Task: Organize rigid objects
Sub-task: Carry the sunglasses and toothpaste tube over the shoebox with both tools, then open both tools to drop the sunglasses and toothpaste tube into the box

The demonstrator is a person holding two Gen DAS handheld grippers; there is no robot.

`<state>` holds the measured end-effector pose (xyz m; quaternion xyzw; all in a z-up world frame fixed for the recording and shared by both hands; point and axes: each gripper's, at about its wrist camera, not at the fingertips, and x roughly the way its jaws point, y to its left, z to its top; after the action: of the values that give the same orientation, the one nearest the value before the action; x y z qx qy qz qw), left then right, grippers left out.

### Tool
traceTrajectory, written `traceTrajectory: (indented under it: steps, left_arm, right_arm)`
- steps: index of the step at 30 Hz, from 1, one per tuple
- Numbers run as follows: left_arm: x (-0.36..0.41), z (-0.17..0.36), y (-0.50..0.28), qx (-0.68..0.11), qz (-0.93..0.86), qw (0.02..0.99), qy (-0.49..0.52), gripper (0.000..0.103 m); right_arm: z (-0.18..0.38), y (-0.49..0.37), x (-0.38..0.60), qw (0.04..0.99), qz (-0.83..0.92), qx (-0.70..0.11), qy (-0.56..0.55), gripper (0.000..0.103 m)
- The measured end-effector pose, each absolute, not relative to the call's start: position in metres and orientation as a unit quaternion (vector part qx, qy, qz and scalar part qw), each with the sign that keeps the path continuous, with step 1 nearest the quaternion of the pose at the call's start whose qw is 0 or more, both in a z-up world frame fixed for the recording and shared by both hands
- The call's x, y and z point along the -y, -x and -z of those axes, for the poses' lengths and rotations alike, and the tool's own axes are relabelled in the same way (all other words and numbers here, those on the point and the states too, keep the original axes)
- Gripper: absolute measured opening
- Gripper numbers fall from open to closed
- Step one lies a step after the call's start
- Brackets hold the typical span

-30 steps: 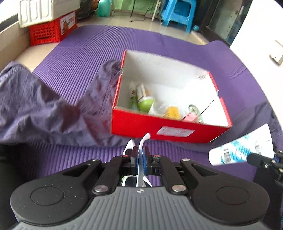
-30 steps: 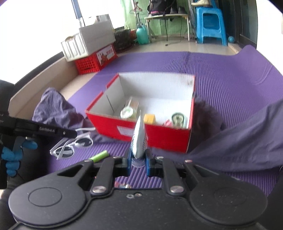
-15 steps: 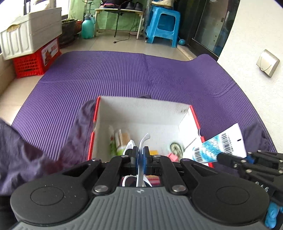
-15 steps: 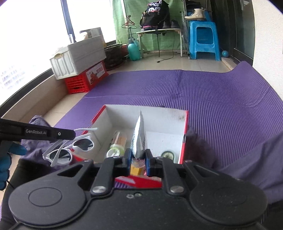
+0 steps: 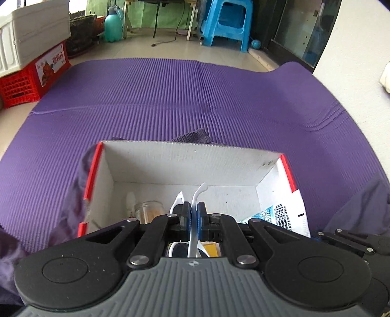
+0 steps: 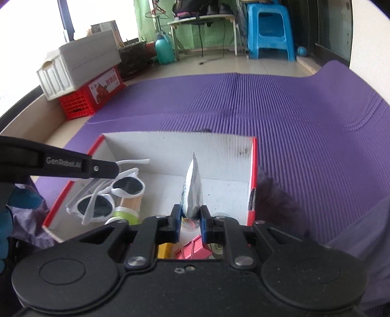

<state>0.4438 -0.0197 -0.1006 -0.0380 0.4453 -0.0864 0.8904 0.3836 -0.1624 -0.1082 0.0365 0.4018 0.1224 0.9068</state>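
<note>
A red cardboard box (image 5: 93, 170) with a white inside lies on the purple mat; it also shows in the right wrist view (image 6: 253, 170). My left gripper (image 5: 193, 219) is shut on the arm of white sunglasses (image 5: 198, 195) and holds them over the box's left part; the sunglasses (image 6: 107, 195) hang below its tip in the right wrist view. My right gripper (image 6: 191, 220) is shut on a white and blue tube (image 6: 192, 192), held over the box's right part; the tube (image 5: 280, 214) also shows in the left wrist view. A jar (image 5: 148, 211), a green-capped item (image 6: 125, 214) and yellow and pink items lie inside.
Purple cloth (image 5: 73, 209) is bunched at the box's left side and more (image 6: 353, 231) lies at its right. A red crate (image 6: 92, 95) under a white bin stands far left off the mat. A blue stool (image 5: 224, 22) and a teal bottle stand beyond the mat.
Both grippers have moved forward and up over the box, carrying the sunglasses and the tube. The box now lies directly below both.
</note>
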Motion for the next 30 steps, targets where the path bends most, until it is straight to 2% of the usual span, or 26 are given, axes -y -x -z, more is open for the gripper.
traceTrajectory:
  steps: [8, 16, 22, 24, 26, 30]
  left_arm:
    - [0.027, 0.14, -0.465, -0.468, 0.077, 0.879, 0.036, 0.005]
    - [0.028, 0.161, -0.466, -0.497, 0.084, 0.863, 0.037, 0.005]
    - [0.032, 0.164, -0.454, -0.51, 0.096, 0.854, 0.03, 0.005]
    - [0.032, 0.163, -0.449, -0.514, 0.096, 0.852, 0.03, 0.005]
    - [0.032, 0.16, -0.445, -0.516, 0.097, 0.851, 0.034, 0.005]
    - [0.027, 0.149, -0.433, -0.515, 0.093, 0.852, 0.036, 0.005]
  right_arm:
    - [0.136, -0.402, 0.156, 0.897, -0.123, -0.423, -0.03, 0.014]
    - [0.139, -0.395, 0.152, 0.889, -0.144, -0.434, -0.021, 0.018]
    - [0.139, -0.382, 0.15, 0.884, -0.146, -0.445, -0.015, 0.027]
    - [0.138, -0.377, 0.149, 0.883, -0.148, -0.445, -0.016, 0.042]
    - [0.135, -0.37, 0.149, 0.885, -0.15, -0.441, -0.015, 0.051]
    - [0.126, -0.359, 0.154, 0.887, -0.154, -0.436, -0.02, 0.054]
